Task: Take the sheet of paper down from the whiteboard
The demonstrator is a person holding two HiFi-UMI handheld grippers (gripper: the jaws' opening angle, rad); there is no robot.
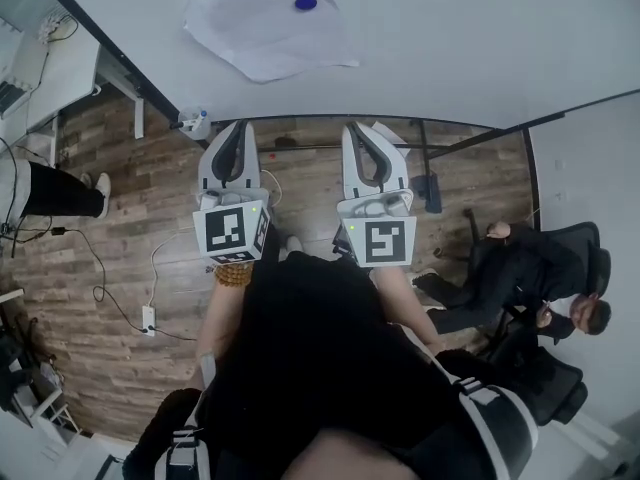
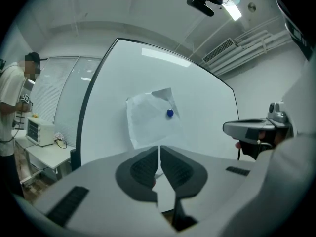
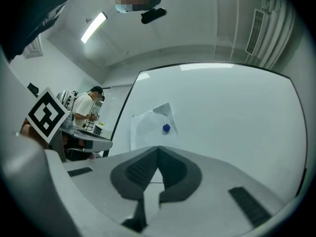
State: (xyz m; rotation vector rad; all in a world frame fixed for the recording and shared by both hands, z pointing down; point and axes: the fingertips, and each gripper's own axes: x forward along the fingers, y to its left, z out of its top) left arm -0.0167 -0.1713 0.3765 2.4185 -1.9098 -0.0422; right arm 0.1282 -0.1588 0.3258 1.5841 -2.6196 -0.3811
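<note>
Paper (image 1: 265, 23) sits upper left in the head view, under a blue magnet (image 1: 306, 2) on the whiteboard (image 1: 450, 38), well apart from my left gripper (image 1: 238, 133) and right gripper (image 1: 360, 136), both closed and empty, so I reckon this is the approach, and one must open next.

1. To my right, a person in dark clothes (image 1: 505, 273) sits in a black office chair (image 1: 570, 253) on the wood-plank floor (image 1: 130, 238).
2. To my left, a white power strip (image 1: 149, 318) lies on that floor, its cable trailing.
3. A person in a white shirt (image 2: 11, 107) stands by a white table (image 2: 42, 154) carrying a small white appliance (image 2: 39, 131).
</note>
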